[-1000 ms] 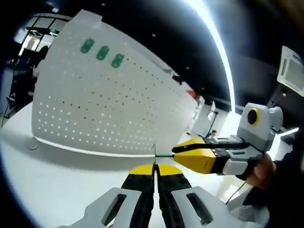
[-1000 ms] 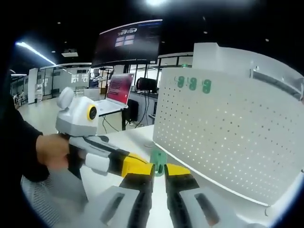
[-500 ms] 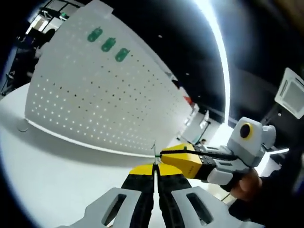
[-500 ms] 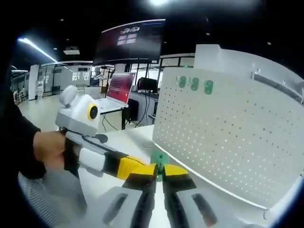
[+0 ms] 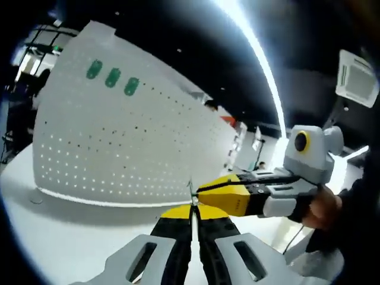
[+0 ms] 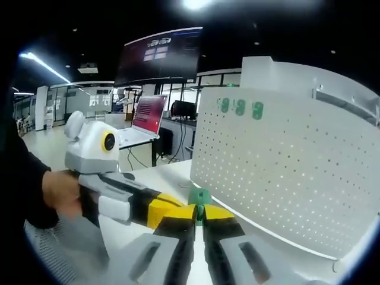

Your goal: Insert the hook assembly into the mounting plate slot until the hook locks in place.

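Observation:
A small green hook piece [image 6: 200, 196] sits between the jaws of my right gripper [image 6: 199, 210], which is shut on it. My left gripper [image 6: 178, 209] comes in from the left, its yellow tips against the same piece. In the left gripper view the piece [image 5: 191, 193] shows edge-on as a thin sliver above my shut left gripper [image 5: 192, 209]. There my right gripper [image 5: 200, 191] reaches in from the right and meets it. Behind stands the white perforated mounting plate [image 5: 130, 142] [image 6: 285, 160], upright and apart from the piece.
Three green hooks [image 5: 113, 77] [image 6: 240, 107] hang in a row near the plate's top. The plate stands on a white table [image 5: 71, 237]. A laptop [image 6: 148, 113] and a large dark screen [image 6: 160, 53] lie beyond. A person's hand [image 5: 323, 208] holds the right gripper.
My right gripper was open around the green piece one second ago and has shut on it. Both views have shifted slightly with the hands; the plate stays put.

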